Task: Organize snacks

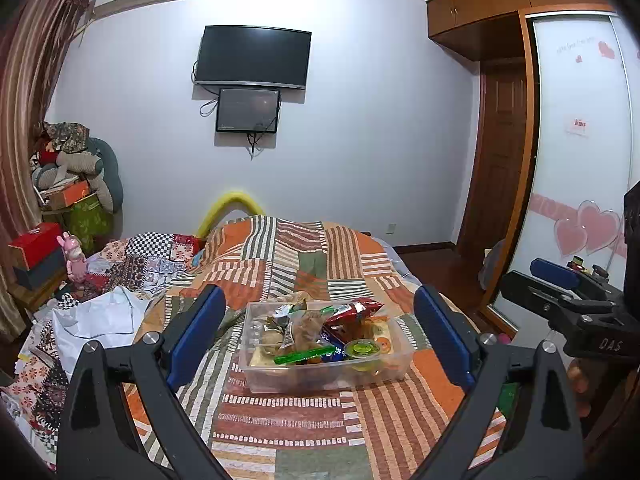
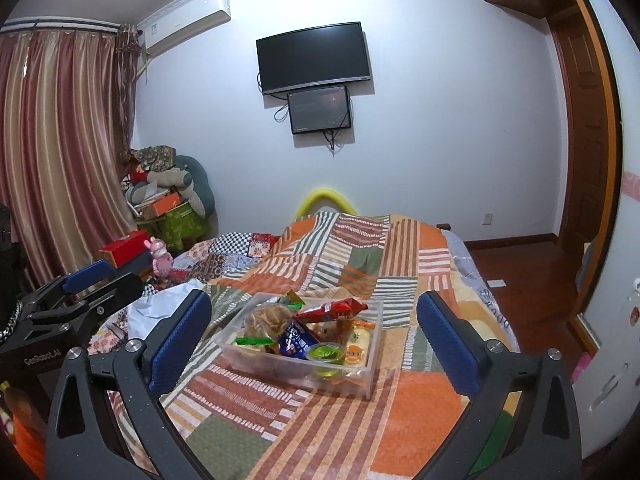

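One clear plastic bin (image 1: 326,376) is sitting on a bed, on a patchwork quilt (image 1: 304,264) of orange, green and striped squares. The bin is holding a heap of snacks, too jumbled for a full count. Among them, one red snack bag (image 1: 354,310) is lying across the top, one blue packet (image 2: 294,340) is sitting near the middle, one green stick-shaped packet (image 1: 304,355) is resting along the near side, one bag of pale round pieces (image 2: 267,320) is sitting at the left, and one green-lidded jelly cup (image 1: 363,348) is sitting at the near right corner.

Two handheld grippers are hovering short of the bin, each with two blue-padded fingers. The left gripper (image 1: 320,336) is showing its jaws spread wide apart, with the bin appearing in the gap between them, beyond the pads and not touched. The right gripper (image 2: 314,340) is likewise holding its jaws wide apart, framing the same bin without contact. Neither is carrying anything. In each view the other gripper is appearing at the edge of the picture, beside and clear of the bin.

On the far wall, two dark screens are hanging, a larger television (image 1: 253,58) with a smaller monitor (image 1: 248,110) just under it. One air conditioner (image 2: 188,20) is mounted high near one striped curtain (image 2: 56,140). One pink rabbit toy (image 1: 76,258) is standing at the bed's left side, near one red box (image 1: 36,242).
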Demonstrator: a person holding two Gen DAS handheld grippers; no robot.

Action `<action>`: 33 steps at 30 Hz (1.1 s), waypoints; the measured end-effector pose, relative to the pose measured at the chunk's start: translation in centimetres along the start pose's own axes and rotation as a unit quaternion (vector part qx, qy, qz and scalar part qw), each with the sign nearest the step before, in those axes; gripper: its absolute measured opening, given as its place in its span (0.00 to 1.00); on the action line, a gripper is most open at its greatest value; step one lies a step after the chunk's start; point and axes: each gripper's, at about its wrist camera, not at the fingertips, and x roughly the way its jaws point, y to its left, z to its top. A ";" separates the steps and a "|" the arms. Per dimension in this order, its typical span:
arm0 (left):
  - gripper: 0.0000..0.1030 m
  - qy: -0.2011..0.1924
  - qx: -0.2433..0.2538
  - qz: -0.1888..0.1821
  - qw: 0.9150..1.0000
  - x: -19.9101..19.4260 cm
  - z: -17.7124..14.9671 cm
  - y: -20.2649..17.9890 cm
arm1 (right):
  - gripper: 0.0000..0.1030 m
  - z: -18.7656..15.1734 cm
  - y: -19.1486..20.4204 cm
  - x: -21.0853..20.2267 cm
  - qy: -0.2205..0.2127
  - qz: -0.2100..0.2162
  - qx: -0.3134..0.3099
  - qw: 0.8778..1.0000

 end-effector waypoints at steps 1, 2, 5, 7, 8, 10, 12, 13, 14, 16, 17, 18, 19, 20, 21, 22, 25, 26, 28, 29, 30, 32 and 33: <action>0.93 0.000 0.000 0.000 1.000 0.0 0.0 0.0 | 0.99 0.1 0.0 0.0 0.000 0.000 0.000 1.000; 0.93 0.000 0.000 -0.001 1.000 0.0 0.0 0.0 | 0.99 0.1 0.0 -0.1 -0.001 0.001 -0.001 1.000; 0.93 0.001 -0.001 -0.006 1.000 0.0 0.0 -0.1 | 0.99 0.3 0.2 -0.2 -0.003 0.003 -0.002 1.000; 0.93 0.001 -0.001 -0.007 1.000 0.0 0.0 0.0 | 1.00 0.4 0.3 -0.3 -0.003 0.004 -0.003 1.000; 0.93 0.001 -0.001 -0.008 1.000 0.0 0.0 0.0 | 1.00 0.5 0.3 -0.3 -0.004 0.005 -0.003 1.000; 0.94 0.001 0.000 -0.009 1.000 0.0 -0.1 0.0 | 0.99 0.5 0.3 -0.3 -0.004 0.005 -0.003 1.000; 0.94 0.001 0.001 -0.009 1.000 0.0 -0.1 0.0 | 1.00 0.5 0.4 -0.2 -0.004 0.007 -0.002 1.000; 0.94 0.001 0.001 -0.009 1.000 0.0 -0.1 0.0 | 1.00 0.5 0.4 -0.2 -0.004 0.007 -0.002 1.000; 0.97 0.001 0.001 -0.009 1.000 0.0 -0.1 0.0 | 1.00 0.6 0.5 -0.3 -0.004 0.007 -0.002 1.000; 0.99 0.000 -0.001 -0.009 1.000 0.0 -0.1 0.0 | 1.00 0.7 0.5 -0.2 -0.005 0.007 -0.003 1.000; 0.99 -0.001 -0.001 -0.011 1.000 0.0 -0.1 0.0 | 1.00 0.6 0.5 -0.2 -0.005 0.008 -0.003 1.000; 0.99 -0.001 -0.001 -0.012 1.000 0.0 -0.1 -0.1 | 1.00 0.6 0.5 -0.2 -0.005 0.008 -0.003 1.000; 0.99 -0.001 0.000 -0.012 1.000 0.0 -0.1 -0.1 | 1.00 0.6 0.5 -0.2 -0.005 0.008 -0.004 1.000; 0.99 -0.002 0.001 -0.009 1.000 -0.1 -0.1 -0.1 | 1.00 0.6 0.5 -0.1 -0.005 0.008 -0.005 1.000; 0.99 -0.002 0.001 -0.008 1.000 0.0 0.0 0.0 | 1.00 0.6 0.5 -0.1 -0.004 0.008 -0.005 1.000; 0.99 -0.002 0.001 -0.007 1.000 0.1 0.0 0.0 | 1.00 0.7 0.5 -0.1 -0.005 0.009 -0.004 1.000; 0.99 -0.003 0.001 -0.006 1.000 0.1 0.0 0.0 | 1.00 0.7 0.5 -0.2 -0.005 0.008 -0.004 1.000; 0.99 -0.003 0.002 -0.005 1.000 0.1 0.0 0.0 | 1.00 0.7 0.5 -0.1 -0.005 0.008 -0.004 1.000; 0.99 -0.005 0.002 -0.003 1.000 0.1 0.0 0.0 | 1.00 0.7 0.5 -0.2 -0.005 0.008 -0.004 1.000; 0.99 -0.005 0.002 -0.003 1.000 0.1 0.0 0.0 | 1.00 0.7 0.5 -0.2 -0.005 0.008 -0.004 1.000; 1.00 -0.005 0.002 -0.002 1.000 0.1 0.0 0.0 | 1.00 0.8 0.5 -0.2 -0.006 0.007 -0.004 1.000; 0.99 -0.005 0.003 -0.003 1.000 0.1 0.0 -0.1 | 1.00 0.7 0.5 -0.2 -0.006 0.007 -0.004 1.000; 1.00 -0.005 0.003 -0.003 1.000 0.1 0.0 -0.1 | 1.00 0.8 0.5 -0.1 -0.006 0.007 -0.003 1.000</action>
